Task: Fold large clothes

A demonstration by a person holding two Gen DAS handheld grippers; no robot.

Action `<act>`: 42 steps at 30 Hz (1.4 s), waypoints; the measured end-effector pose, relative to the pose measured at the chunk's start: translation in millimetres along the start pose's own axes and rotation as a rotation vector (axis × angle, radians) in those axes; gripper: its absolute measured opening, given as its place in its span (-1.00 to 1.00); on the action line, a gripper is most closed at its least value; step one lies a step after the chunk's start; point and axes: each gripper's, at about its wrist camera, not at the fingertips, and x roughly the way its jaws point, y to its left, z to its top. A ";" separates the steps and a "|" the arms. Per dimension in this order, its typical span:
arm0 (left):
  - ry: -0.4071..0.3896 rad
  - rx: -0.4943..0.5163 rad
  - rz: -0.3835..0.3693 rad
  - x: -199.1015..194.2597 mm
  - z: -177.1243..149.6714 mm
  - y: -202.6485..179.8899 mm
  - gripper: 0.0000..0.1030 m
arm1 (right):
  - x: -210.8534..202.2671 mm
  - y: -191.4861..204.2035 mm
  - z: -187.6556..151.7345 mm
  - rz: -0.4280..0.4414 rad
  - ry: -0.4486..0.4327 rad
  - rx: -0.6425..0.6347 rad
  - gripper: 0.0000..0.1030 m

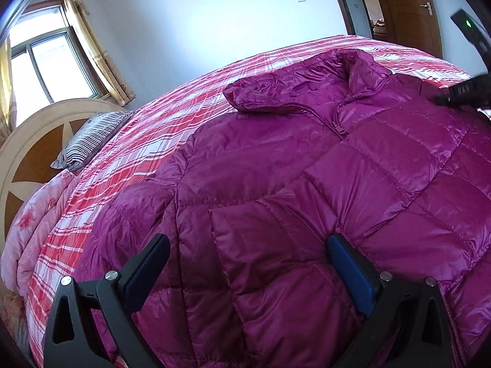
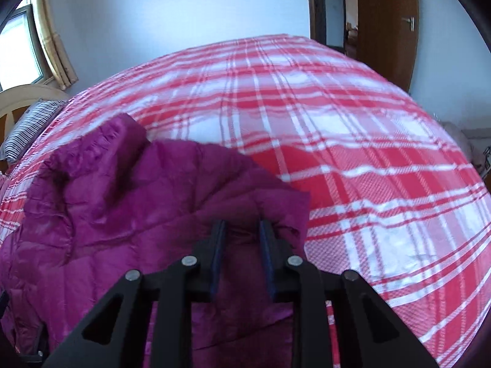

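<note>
Now spread across the plaid bed (image 2: pixel 368 159): purple puffer jacket (image 1: pixel 307 184), collar toward upper centre of the left wrist view. Left gripper (image 1: pixel 248 245) released, jaws wide over the jacket front at lower centre, pinching nothing. Right gripper (image 2: pixel 242 230) clenched on a fold of the jacket's edge, lower centre of the right wrist view. Striped pillow (image 1: pixel 89 138) at left by the headboard (image 1: pixel 30 141).

Daylight from a curtained window (image 1: pixel 46 61) falls on pale walls (image 1: pixel 199 24), a plaid-covered bed (image 2: pixel 337 122) and a brown door (image 1: pixel 408 9).
</note>
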 end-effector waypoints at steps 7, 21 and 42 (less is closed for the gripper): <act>0.001 0.001 0.002 -0.3 -0.5 -0.3 0.98 | 6.6 -7.4 -6.3 0.024 -0.013 0.021 -0.59; 0.015 -0.024 -0.028 3.1 -0.9 3.8 0.98 | 9.2 3.2 -7.8 -0.030 -0.011 -0.018 -0.59; 0.019 -0.039 -0.042 3.4 -0.7 7.7 0.99 | -78.8 76.6 -88.7 0.120 0.022 -0.152 0.02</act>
